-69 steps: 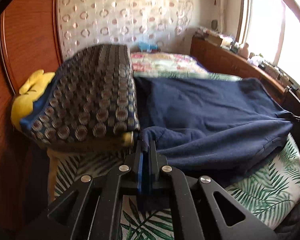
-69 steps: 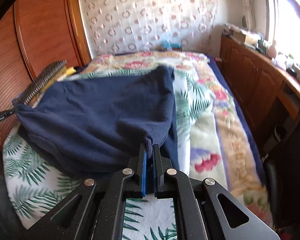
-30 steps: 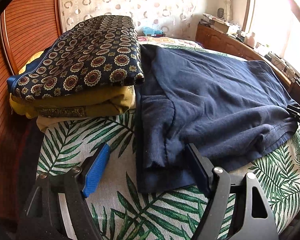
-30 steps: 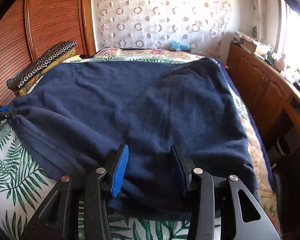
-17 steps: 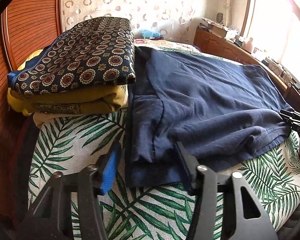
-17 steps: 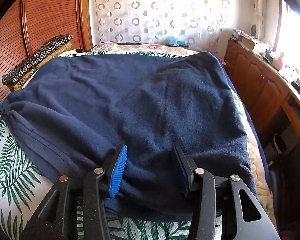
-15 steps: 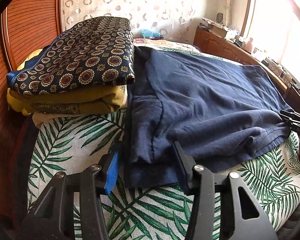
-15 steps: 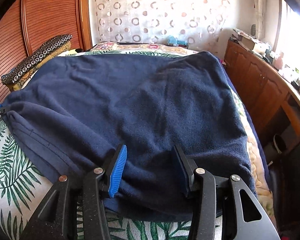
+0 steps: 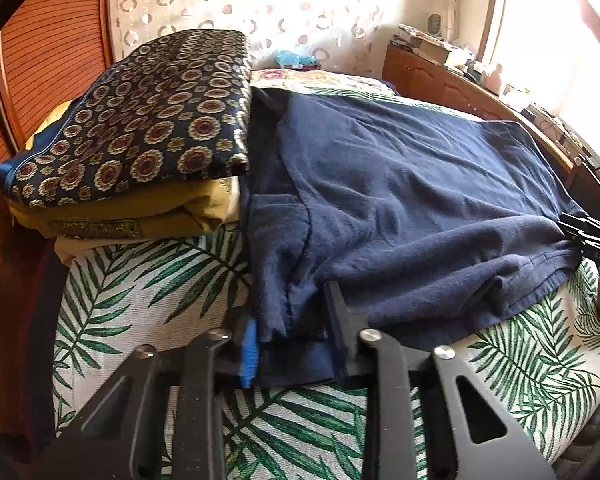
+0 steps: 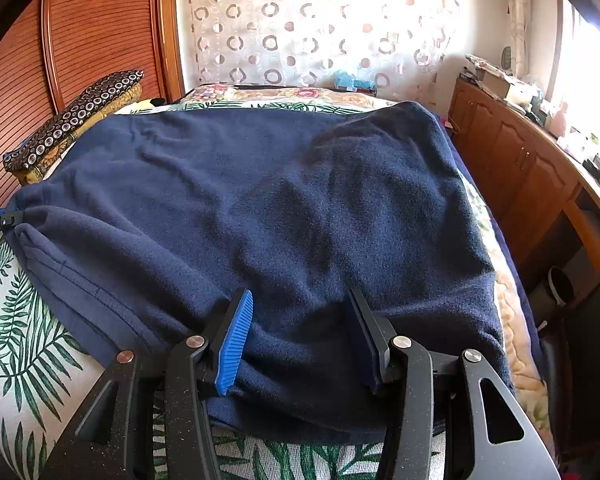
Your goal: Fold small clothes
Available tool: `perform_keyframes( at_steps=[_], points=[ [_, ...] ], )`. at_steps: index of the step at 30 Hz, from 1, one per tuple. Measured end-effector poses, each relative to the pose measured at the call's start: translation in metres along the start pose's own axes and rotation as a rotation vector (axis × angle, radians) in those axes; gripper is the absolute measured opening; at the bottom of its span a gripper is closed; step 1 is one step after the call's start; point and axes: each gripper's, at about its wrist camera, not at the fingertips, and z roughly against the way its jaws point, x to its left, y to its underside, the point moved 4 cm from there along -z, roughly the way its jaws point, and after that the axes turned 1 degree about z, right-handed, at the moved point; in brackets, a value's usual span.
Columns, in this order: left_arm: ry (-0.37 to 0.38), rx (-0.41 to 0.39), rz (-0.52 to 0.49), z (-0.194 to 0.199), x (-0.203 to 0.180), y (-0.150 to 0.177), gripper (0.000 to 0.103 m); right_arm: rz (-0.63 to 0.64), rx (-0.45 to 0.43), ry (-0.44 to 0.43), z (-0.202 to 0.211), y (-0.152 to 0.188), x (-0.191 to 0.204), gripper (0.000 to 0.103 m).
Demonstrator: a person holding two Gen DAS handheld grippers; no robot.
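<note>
Narrowing around the navy garment (image 9: 400, 200) hem — left gripper (image 9: 292, 336) half-parted; right gripper (image 10: 300, 336) unchanged, apart.

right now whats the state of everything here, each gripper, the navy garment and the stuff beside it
left gripper: open, fingers either side of the garment's near corner
right gripper: open, fingers astride the garment's near edge
navy garment: spread on the bed, rumpled, near edge in layers
folded clothes pile: stacked beside the garment, patterned piece on top
leaf-print bedcover: flat under the garment
</note>
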Motion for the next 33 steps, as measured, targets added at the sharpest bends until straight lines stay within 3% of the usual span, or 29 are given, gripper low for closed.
perform_keyframes(
  at_steps=[5, 14, 23, 33],
  points=[
    [0.015, -0.011, -0.031, 0.002, -0.008, -0.006, 0.01, -0.001, 0.0, 0.0, 0.0, 0.0, 0.001, 0.05],
    [0.129, -0.154, -0.064, 0.028, -0.044, -0.054, 0.008, -0.008, -0.001, -0.004, 0.001, 0.001, 0.001, 0.05],
    [0.289, -0.244, -0.226, 0.037, -0.138, -0.124, 0.008, -0.05, -0.069, -0.048, 0.021, -0.004, -0.014, 0.05],
    [0.482, -0.249, -0.443, 0.037, -0.268, -0.165, 0.008, -0.087, -0.172, 0.022, 0.074, -0.002, -0.053, 0.05]
  ],
)
